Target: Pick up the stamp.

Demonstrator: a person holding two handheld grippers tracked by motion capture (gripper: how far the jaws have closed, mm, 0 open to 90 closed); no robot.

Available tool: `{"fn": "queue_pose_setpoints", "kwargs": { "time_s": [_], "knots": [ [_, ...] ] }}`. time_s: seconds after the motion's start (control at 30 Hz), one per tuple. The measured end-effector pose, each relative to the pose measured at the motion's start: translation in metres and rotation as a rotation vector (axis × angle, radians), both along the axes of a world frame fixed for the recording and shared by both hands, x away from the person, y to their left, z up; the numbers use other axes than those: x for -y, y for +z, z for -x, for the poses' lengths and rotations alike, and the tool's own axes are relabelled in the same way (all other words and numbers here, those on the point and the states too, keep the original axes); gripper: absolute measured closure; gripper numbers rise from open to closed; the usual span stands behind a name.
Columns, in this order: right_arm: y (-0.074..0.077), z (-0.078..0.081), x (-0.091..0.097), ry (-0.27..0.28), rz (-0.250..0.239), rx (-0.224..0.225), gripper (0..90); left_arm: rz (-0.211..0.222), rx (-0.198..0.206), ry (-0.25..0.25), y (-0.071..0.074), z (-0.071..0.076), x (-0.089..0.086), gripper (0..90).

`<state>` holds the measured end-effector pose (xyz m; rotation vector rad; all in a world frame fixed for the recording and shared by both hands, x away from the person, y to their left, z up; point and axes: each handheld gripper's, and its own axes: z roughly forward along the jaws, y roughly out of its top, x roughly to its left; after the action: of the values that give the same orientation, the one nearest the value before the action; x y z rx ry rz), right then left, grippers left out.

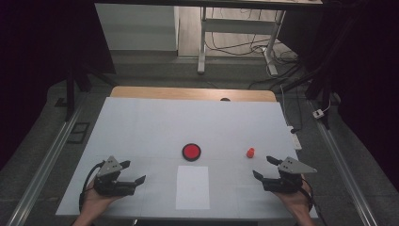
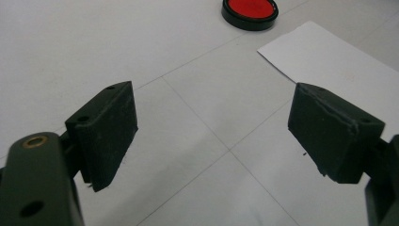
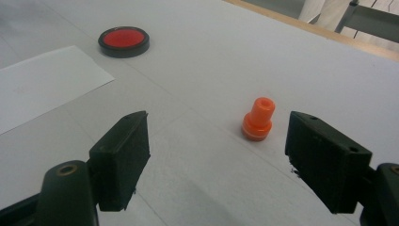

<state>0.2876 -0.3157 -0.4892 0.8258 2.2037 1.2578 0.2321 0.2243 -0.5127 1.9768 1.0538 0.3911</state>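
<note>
Orange plastic is what we are lining up on: the small orange stamp (image 3: 258, 125) is standing upright on the white table (image 1: 141, 127), just beyond our right gripper (image 1: 265, 168) and well to the right of the red ink pad (image 1: 191, 151). In the right gripper view it is sitting ahead of the jaws and closer to the right-hand one, not yet between them. Both jaws there are standing wide apart with nothing in them. Our left gripper (image 1: 133, 172) is resting to the left of the red ink pad and nearer to us, also spread wide and holding nothing, while the white sheet of paper (image 1: 192, 187) is lying just on the near side of the pad.

We are judging the stamp to be the risky piece. It is narrow and tall for its base, so if we are coming in off-centre, the right-hand jaw is likely to be nudging it before the other one arrives, tipping it or rolling it farther from the red ink pad. Closing on the thin neck rather than the wider collar could let it swivel in the grip, and then it would be meeting the pad at a slant. The paper is lying loose beside the pad, so a dragging jaw or cable could be shifting it.
</note>
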Motion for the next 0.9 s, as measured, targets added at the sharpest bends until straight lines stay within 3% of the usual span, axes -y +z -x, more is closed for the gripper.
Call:
{"fn": "queue_pose_setpoints", "kwargs": {
  "time_s": [0.1, 0.23, 0.47, 0.9],
  "knots": [
    [0.0041, -0.0027, 0.0004, -0.009, -0.002, 0.000, 23.1, -0.014, 0.003, 0.011, -0.0003, -0.0001, -0.0013, 16.7],
    [0.0082, -0.0031, 0.0016, -0.026, -0.046, 0.002, 24.1, -0.027, 0.005, 0.005, -0.0025, -0.0018, -0.0033, 17.0],
    [0.0033, -0.0019, -0.0010, -0.030, -0.019, -0.005, 27.2, -0.024, 0.016, -0.027, -0.0020, -0.0049, -0.0024, 17.0],
    [-0.0008, -0.0048, -0.0020, -0.024, -0.013, -0.019, 29.5, -0.029, 0.038, -0.019, -0.0007, -0.0033, -0.0010, 17.8]
  ]
}}
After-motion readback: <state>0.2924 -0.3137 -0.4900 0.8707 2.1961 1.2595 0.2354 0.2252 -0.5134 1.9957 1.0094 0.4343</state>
